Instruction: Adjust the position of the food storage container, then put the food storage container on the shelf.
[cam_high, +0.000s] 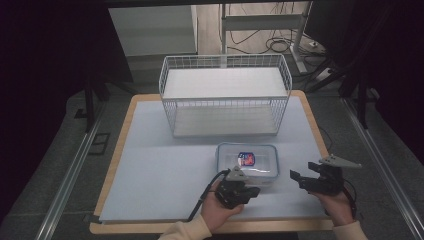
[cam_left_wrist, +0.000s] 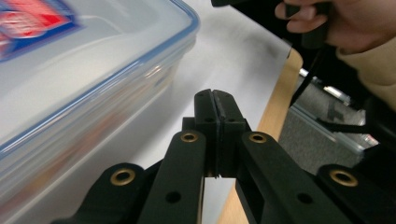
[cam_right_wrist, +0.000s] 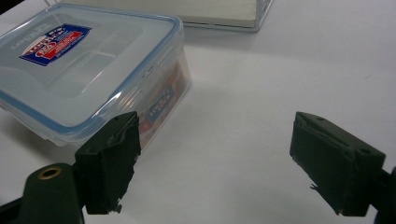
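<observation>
Clear lidded plastic box with blue seal and red-blue label (cam_high: 247, 161) sits mid-surface, 6 o'clock of white wire basket (cam_high: 225, 95). Left claw (cam_high: 253, 191) clenched empty beside box's near edge; right claw (cam_high: 301, 179) released at 3 o'clock. Risk: closed left claw shoves box instead of gripping.

Left gripper (cam_left_wrist: 215, 100) jaws pressed together; right gripper (cam_right_wrist: 215, 163) jaws spread wide.

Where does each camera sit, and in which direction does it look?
High view: above the person's side, facing forward and down on the table; both hands and grippers show.
Left gripper view: rides the left gripper, jaws together, beside the plastic box; the other hand shows.
Right gripper view: rides the right gripper, jaws apart.
All share the box.
</observation>
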